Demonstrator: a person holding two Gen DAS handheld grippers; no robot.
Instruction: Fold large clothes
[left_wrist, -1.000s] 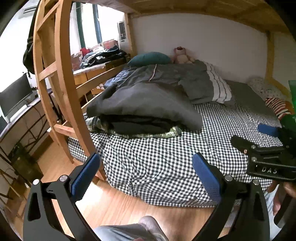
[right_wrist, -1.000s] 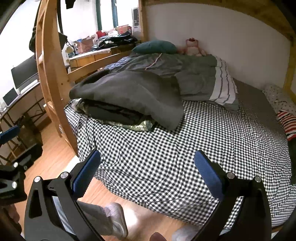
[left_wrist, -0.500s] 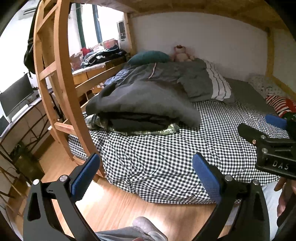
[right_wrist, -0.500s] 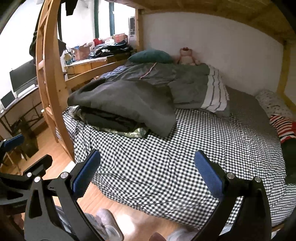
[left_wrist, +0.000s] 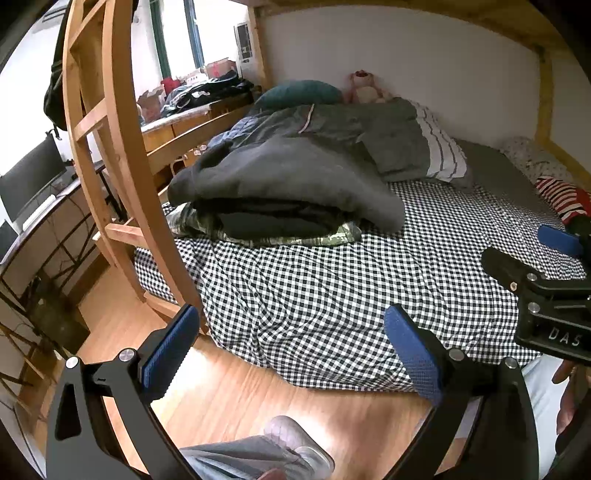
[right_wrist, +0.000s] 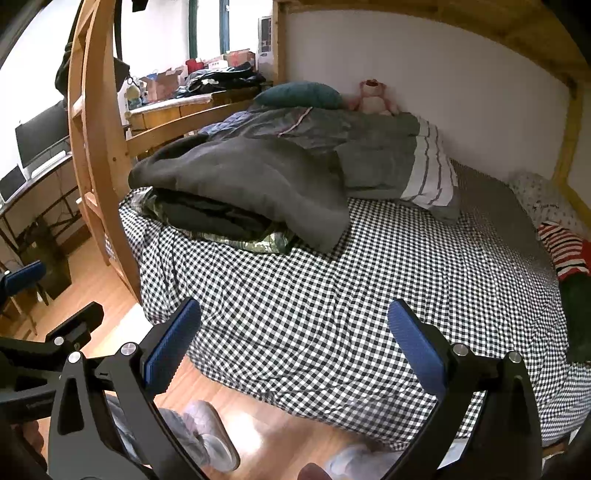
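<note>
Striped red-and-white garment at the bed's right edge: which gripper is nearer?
Right. The right gripper hangs just short of the striped garment; the left gripper sits farther left, off the bed's near edge.

A: What carries it all?

B: A bed (right_wrist: 369, 295) with a black-and-white checked sheet, its near edge hanging over a wooden floor (left_wrist: 229, 398).

A: And on the sheet?

B: Take the stack of folded dark clothes (right_wrist: 236, 192) as the mark. It lies on the sheet's left part, a camouflage-patterned piece lowest, a grey one draped over the top. Behind it and touching it lies a rumpled grey quilt (right_wrist: 369, 147) with a white striped end. Beyond the quilt, by the wall, sit a teal pillow (right_wrist: 299, 95) and a pink plush toy (right_wrist: 373, 94). Well to the stack's right, at the bed's edge, lies a red, white and black striped garment (right_wrist: 565, 247).
</note>
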